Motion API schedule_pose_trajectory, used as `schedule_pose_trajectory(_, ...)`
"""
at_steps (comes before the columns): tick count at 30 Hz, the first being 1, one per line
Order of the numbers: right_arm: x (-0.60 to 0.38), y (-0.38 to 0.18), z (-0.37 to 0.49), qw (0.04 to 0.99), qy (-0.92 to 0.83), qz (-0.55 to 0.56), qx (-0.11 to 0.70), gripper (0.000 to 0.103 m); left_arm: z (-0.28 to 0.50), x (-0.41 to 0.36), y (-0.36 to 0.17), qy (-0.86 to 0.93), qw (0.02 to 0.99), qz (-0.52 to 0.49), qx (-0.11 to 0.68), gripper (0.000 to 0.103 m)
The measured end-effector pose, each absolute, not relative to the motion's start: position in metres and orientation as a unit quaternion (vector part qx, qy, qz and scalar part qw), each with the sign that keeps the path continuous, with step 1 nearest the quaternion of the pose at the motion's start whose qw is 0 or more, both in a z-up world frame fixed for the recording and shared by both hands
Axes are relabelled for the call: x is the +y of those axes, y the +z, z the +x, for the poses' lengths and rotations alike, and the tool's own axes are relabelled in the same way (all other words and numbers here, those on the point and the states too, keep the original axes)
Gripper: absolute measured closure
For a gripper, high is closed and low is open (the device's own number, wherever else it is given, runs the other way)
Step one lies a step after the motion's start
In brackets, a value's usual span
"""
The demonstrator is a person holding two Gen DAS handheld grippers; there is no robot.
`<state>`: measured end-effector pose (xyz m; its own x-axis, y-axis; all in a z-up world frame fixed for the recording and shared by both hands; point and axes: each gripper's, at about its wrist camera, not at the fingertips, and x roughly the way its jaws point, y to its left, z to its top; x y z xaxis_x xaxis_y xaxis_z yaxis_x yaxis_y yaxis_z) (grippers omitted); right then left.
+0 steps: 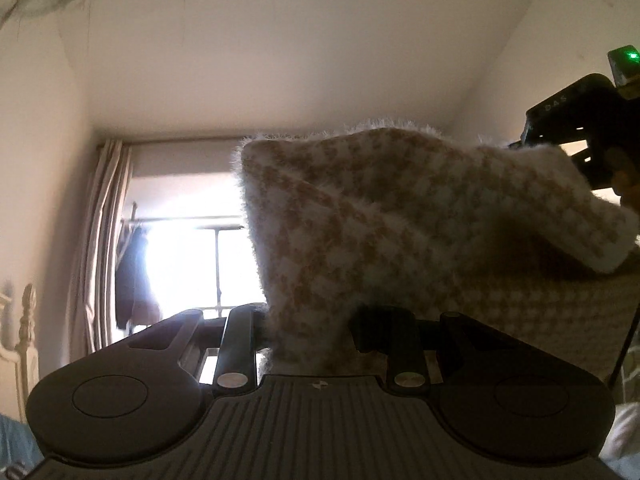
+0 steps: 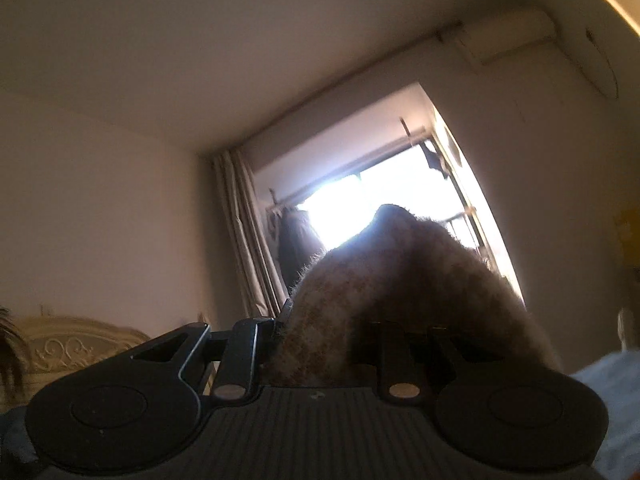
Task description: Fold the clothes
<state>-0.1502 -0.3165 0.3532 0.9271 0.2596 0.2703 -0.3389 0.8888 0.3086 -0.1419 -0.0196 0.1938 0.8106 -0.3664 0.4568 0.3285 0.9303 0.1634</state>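
Both grippers, left gripper (image 1: 312,320) and right gripper (image 2: 324,332), are holding the fuzzy houndstooth garment (image 1: 400,216) aloft, fingers clamped on its edge. Judging by this, a fold is underway. Next it needs lowering flat.

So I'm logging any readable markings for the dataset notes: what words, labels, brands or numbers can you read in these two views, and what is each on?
"DAS": faint raised letters on the black body of the right gripper, seen from the left wrist view; the reading is uncertain.
Nothing else is legible: the houndstooth sweater, the left gripper, the curtain and the air conditioner show no readable text.
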Motion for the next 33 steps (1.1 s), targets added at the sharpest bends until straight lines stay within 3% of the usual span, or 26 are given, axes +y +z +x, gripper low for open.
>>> schedule_pose_trajectory(7,-0.309,0.372,-0.184,0.966,0.168,0.138,-0.143,0.079,-0.158,-0.014,0.205,-0.186,0.939,0.041,-0.285,0.075)
schedule_pose_trajectory(15,-0.306,0.378,-0.202,0.96,0.198,0.151,-0.124,0.079,-0.155,-0.005,0.218,-0.2,0.94,0.03,-0.273,0.075)
schedule_pose_trajectory(22,-0.318,0.361,-0.163,0.954,0.205,0.215,-0.039,0.079,-0.143,0.007,0.218,-0.196,0.949,0.044,-0.244,0.075)
schedule_pose_trajectory(33,-0.324,0.266,0.007,0.955,0.141,0.23,0.124,0.079,-0.026,-0.011,0.181,-0.167,0.978,0.089,-0.083,0.075)
